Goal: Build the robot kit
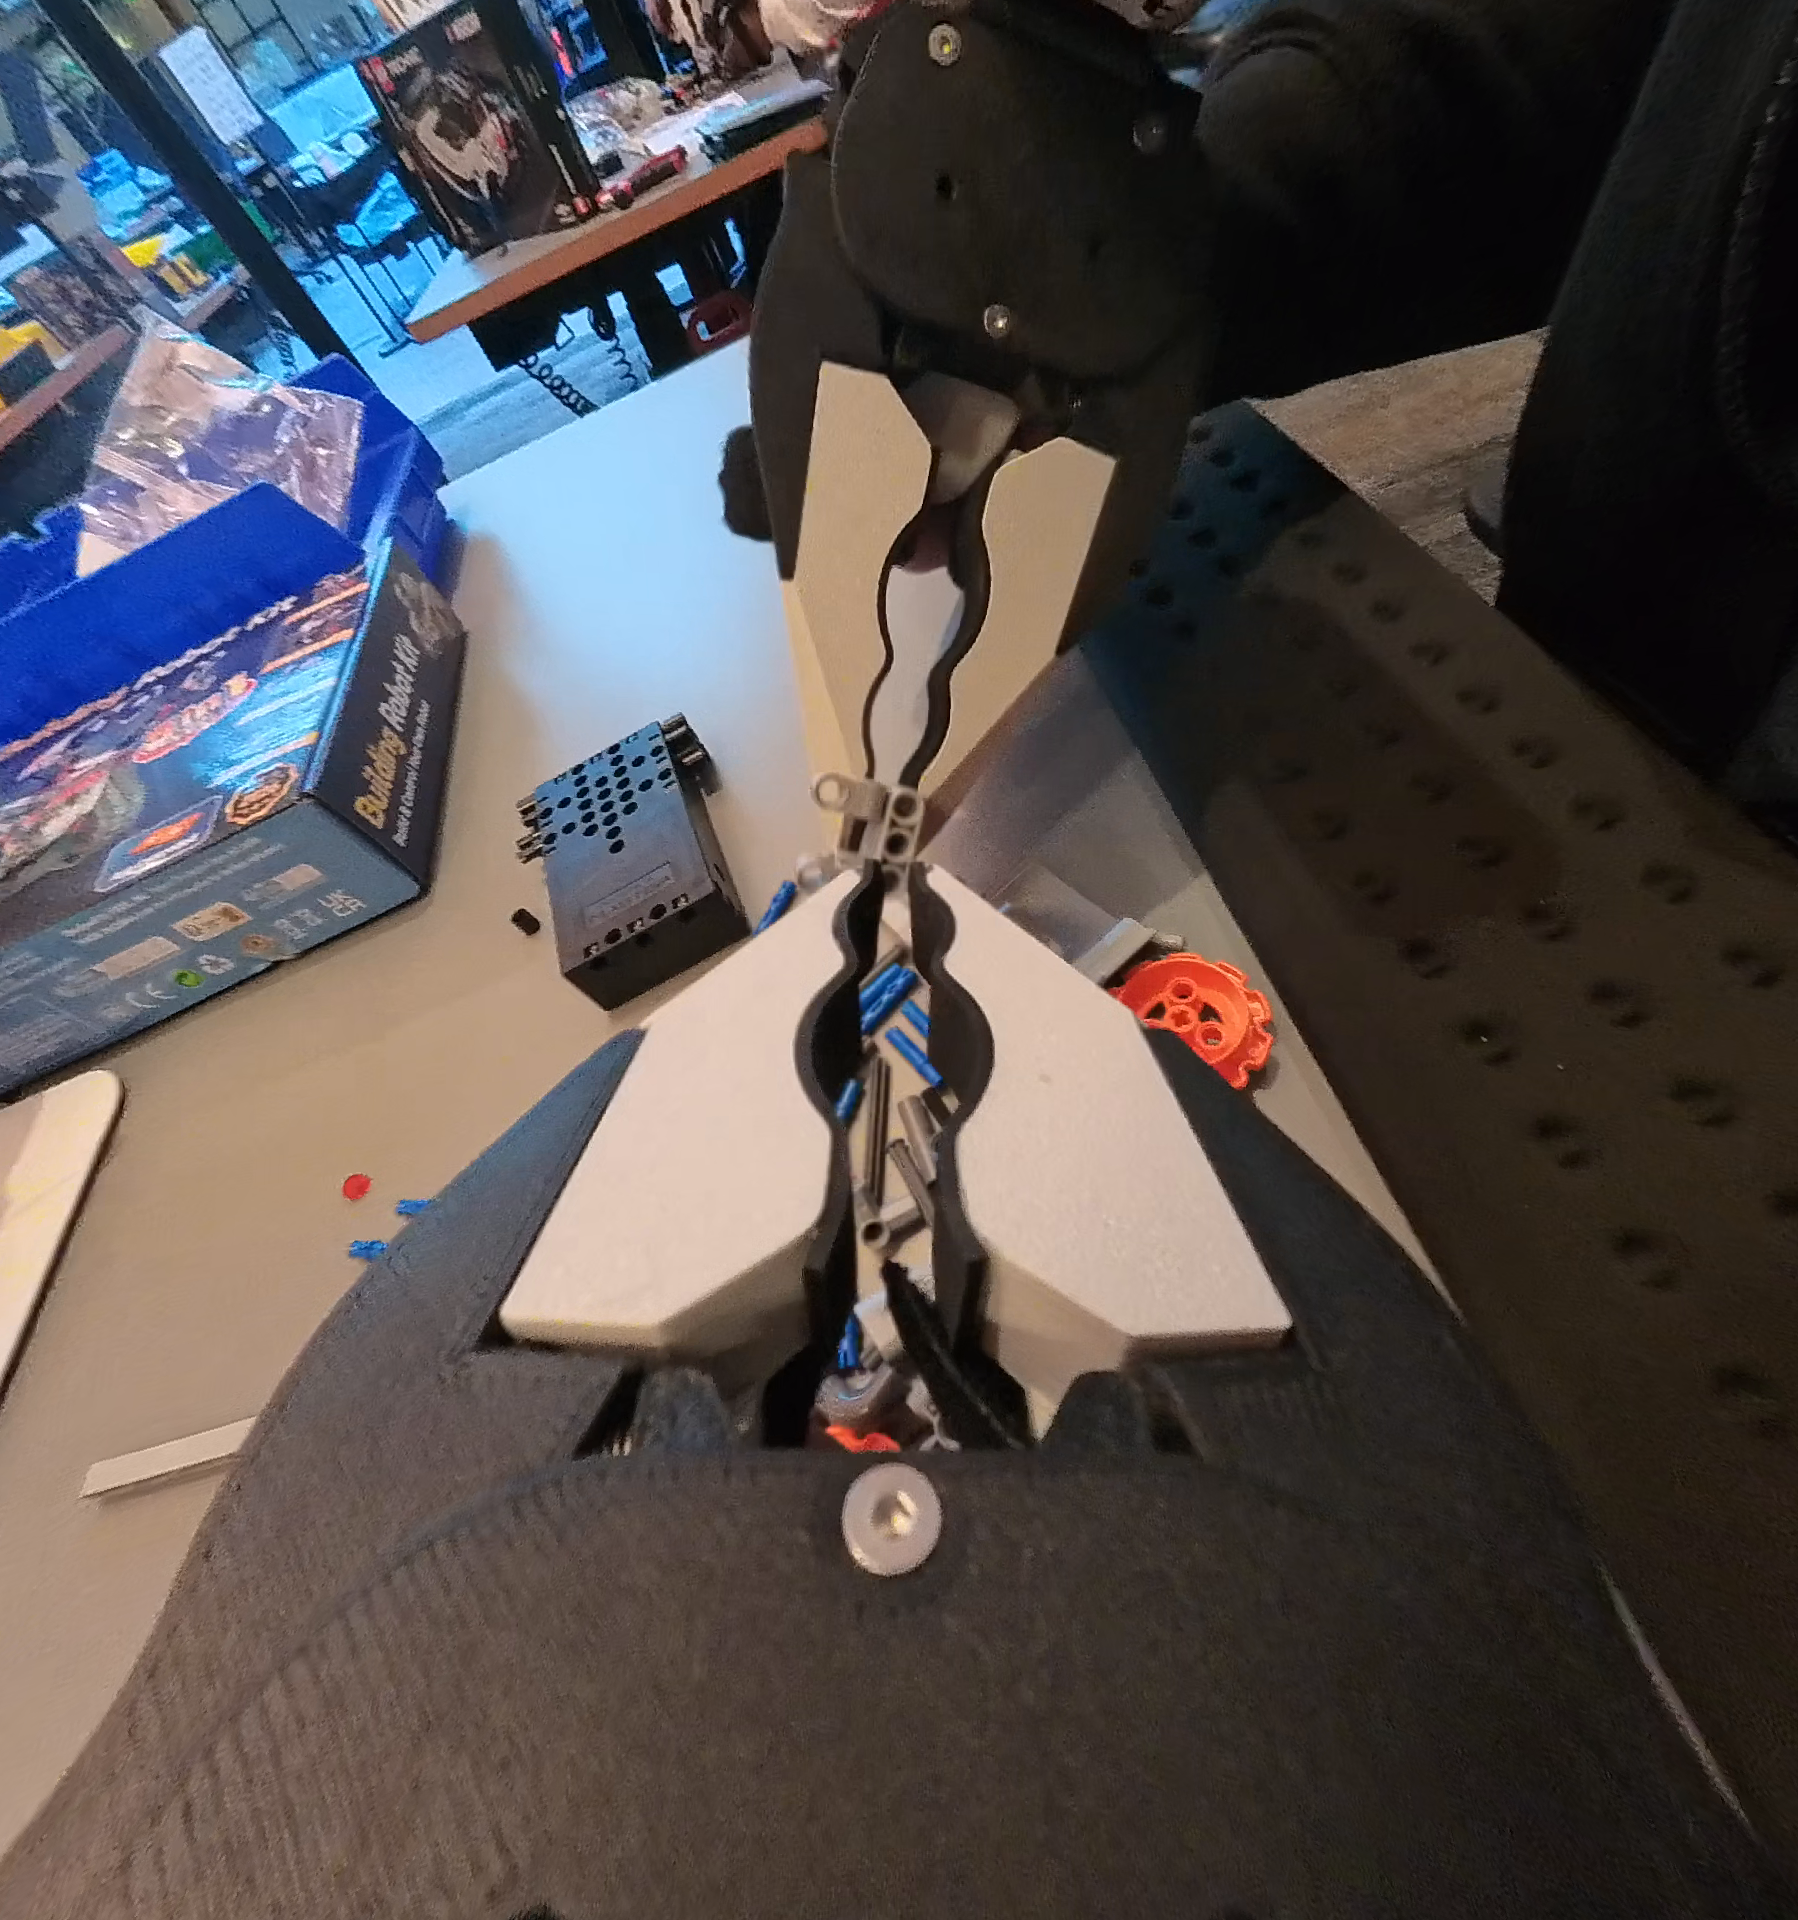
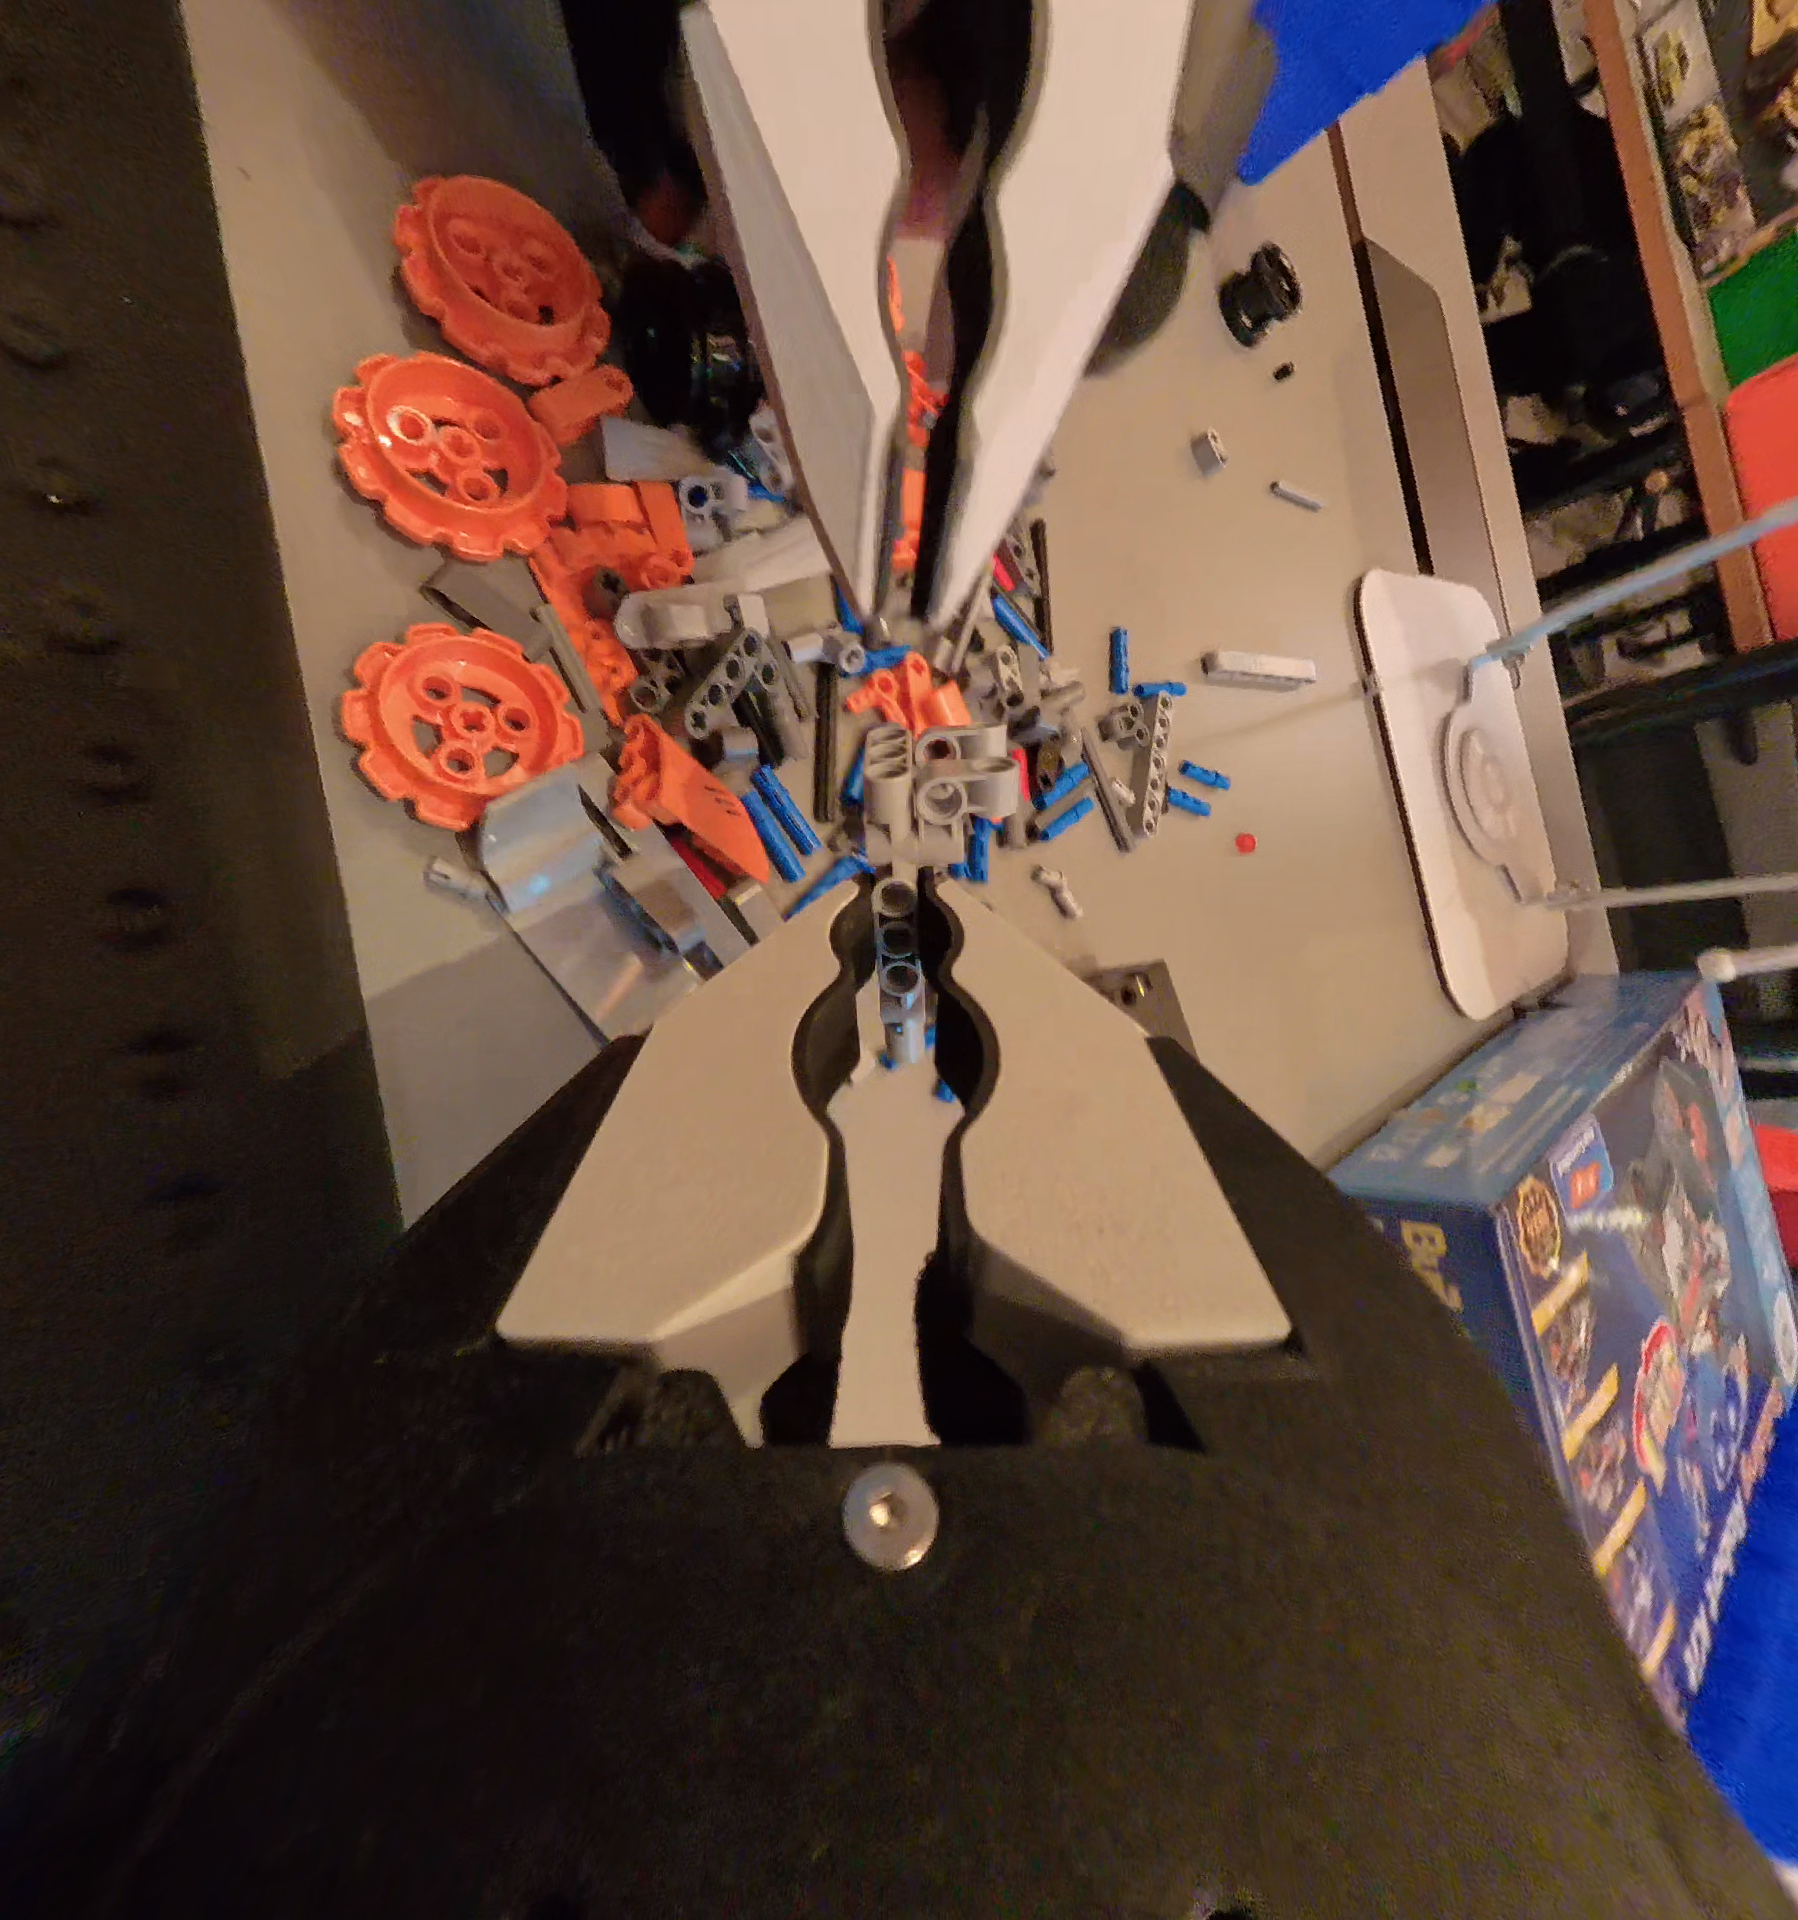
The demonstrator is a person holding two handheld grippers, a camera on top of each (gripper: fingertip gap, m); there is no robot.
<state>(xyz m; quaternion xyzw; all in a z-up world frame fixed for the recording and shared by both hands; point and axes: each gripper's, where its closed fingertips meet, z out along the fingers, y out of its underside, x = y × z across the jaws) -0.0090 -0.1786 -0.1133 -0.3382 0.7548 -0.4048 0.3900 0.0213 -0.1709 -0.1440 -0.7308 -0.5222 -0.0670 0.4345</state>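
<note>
My right gripper (image 2: 900, 883) is shut on a grey holed beam (image 2: 895, 966). A cluster of grey connectors (image 2: 931, 779) sticks out from the beam past the tips. In the left wrist view the right gripper (image 1: 910, 774) comes down from above, with the cluster (image 1: 874, 821) at its tips. My left gripper (image 1: 879, 878) has its jaws closed to a thin slit, tips just short of the cluster. I see nothing held between them. In the right wrist view the left gripper (image 2: 900, 613) points in from the top, above a pile of small grey, blue and orange parts (image 2: 749, 707).
Three orange toothed wheels (image 2: 459, 717) lie left of the pile. A black battery box (image 1: 635, 862) and a blue kit box (image 1: 178, 831) stand on the white table (image 1: 614, 540). A dark perforated block (image 1: 1446, 831) borders the right. A white board (image 2: 1456, 790) lies nearby. Tip to tip, the grippers are about 5 cm apart. The dark perforated block (image 1: 1446, 831) is about equally far from each gripper, around 12 cm.
</note>
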